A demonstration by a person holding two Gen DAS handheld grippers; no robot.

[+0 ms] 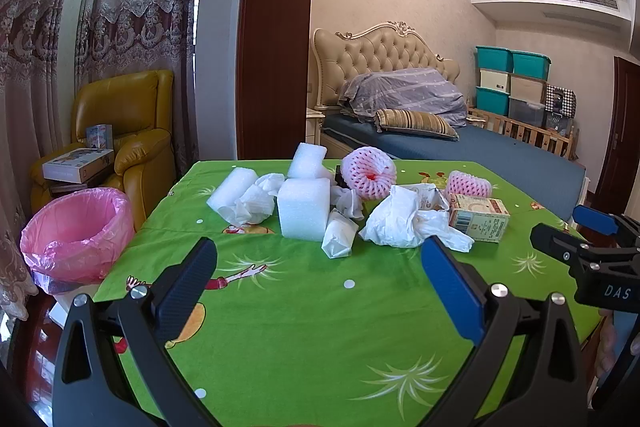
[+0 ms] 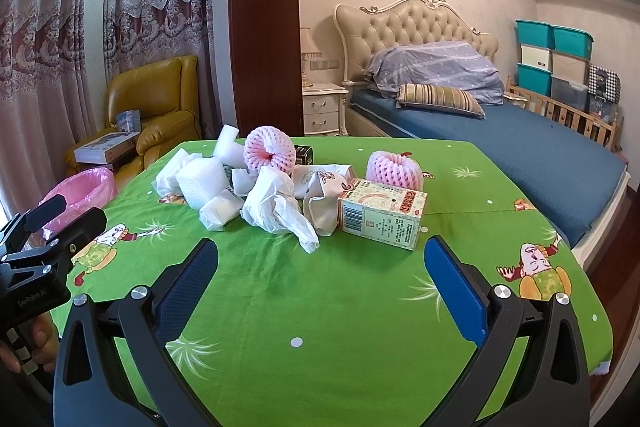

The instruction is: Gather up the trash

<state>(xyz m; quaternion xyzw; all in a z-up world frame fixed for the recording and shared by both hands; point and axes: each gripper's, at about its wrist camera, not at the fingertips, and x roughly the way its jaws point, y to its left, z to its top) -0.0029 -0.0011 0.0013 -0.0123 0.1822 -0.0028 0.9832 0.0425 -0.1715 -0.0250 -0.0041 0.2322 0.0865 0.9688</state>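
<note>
White foam blocks point(image 1: 304, 213), crumpled tissues point(image 2: 276, 211), pink nets point(image 1: 369, 173) heaped.

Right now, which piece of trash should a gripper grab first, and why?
Probably the left gripper should ease forward to the white foam block. Its jaws are open and empty, the block stands nearly straight ahead at the pile's near edge, and the pink-lined bin sits off the table's left side, a short carry away. The right gripper is open too.
</note>
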